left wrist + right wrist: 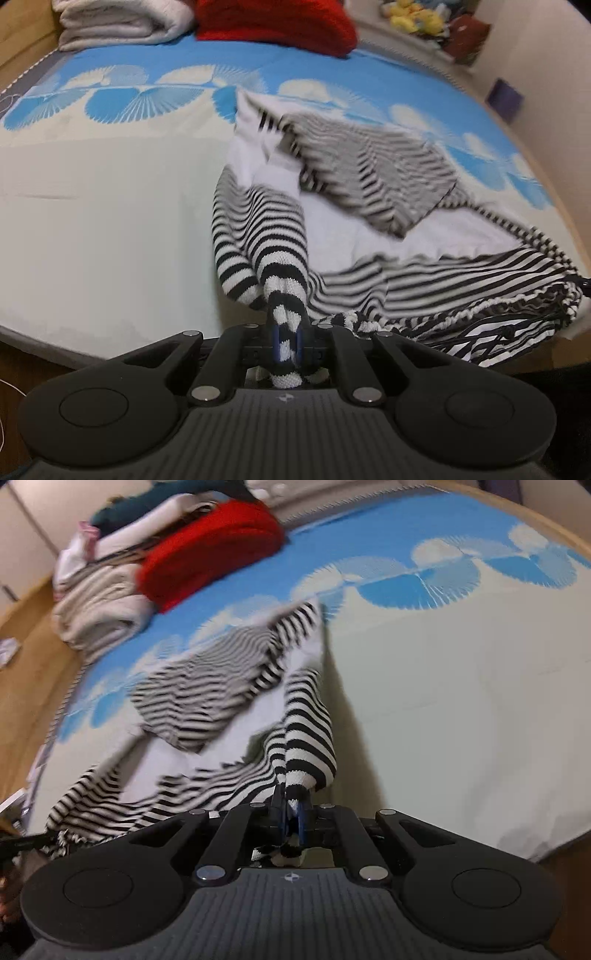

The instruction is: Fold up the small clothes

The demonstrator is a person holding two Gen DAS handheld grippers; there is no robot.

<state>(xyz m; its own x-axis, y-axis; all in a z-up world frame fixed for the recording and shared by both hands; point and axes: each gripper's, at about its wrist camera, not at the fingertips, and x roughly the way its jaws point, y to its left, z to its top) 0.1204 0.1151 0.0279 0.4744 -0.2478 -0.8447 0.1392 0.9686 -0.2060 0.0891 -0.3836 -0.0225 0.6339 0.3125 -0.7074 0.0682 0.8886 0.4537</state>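
The left gripper (pixel 287 341) is clamped on a bunched fold of the striped garment (pixel 369 206); the right gripper (pixel 291 821) is likewise closed on its striped edge

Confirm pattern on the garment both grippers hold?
Black and white stripes on the garment; clearest in the left wrist view.

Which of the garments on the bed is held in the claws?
The striped garment, black and white; the red and cream ones lie folded beyond it.
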